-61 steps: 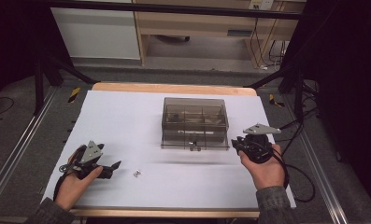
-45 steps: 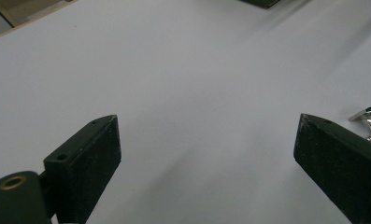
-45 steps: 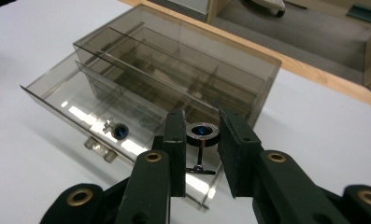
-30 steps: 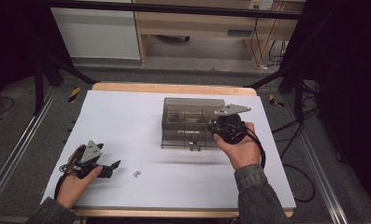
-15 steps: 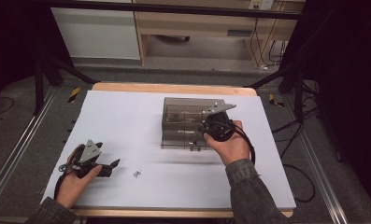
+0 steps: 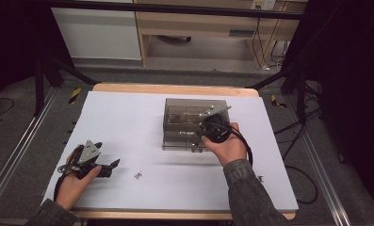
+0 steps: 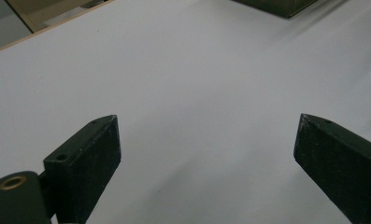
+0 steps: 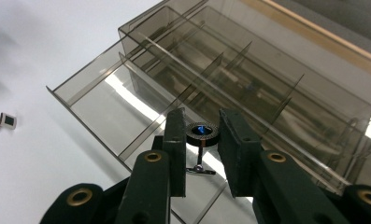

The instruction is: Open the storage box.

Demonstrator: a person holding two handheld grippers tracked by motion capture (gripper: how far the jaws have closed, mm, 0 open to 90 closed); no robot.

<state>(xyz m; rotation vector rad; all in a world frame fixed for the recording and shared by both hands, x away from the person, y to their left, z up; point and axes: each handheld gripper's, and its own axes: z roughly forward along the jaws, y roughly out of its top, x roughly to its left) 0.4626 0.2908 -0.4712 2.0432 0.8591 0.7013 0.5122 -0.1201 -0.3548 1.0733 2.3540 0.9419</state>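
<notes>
Holding 1 round cufflink [image 8: 202, 132] with a blue centre, the right gripper [image 8: 201, 140] has its 2 black jaws closed narrowly on the cufflink's head, 1 pad at each side, the post and toggle hanging below. In the right gripper view it hangs over the pulled-out drawer [image 8: 108, 105] of a smoked clear organizer box [image 8: 267, 84], above a compartment near the drawer's front edge; whether the cufflink touches the drawer floor I cannot tell. The drawer is split by thin clear dividers into several compartments; an exact count is not readable.

In the high view the right gripper [image 6: 212, 129] sits over the box [image 6: 184, 117], at its front right part, with the hand behind it.

A 2nd cufflink, 1 square cufflink [image 8: 4, 121] with a dark face, lies on the white table sheet [image 6: 128, 122], well apart from the box; in the high view it [image 6: 138, 174] is just right of the left gripper.

The left gripper [image 6: 110, 165] rests low at the sheet's near left corner. Its 2 jaws stand wide apart with nothing between them, bare sheet under the gap [image 7: 206, 154].

Count: 2 cufflinks, 1 box, 2 grippers.
</notes>
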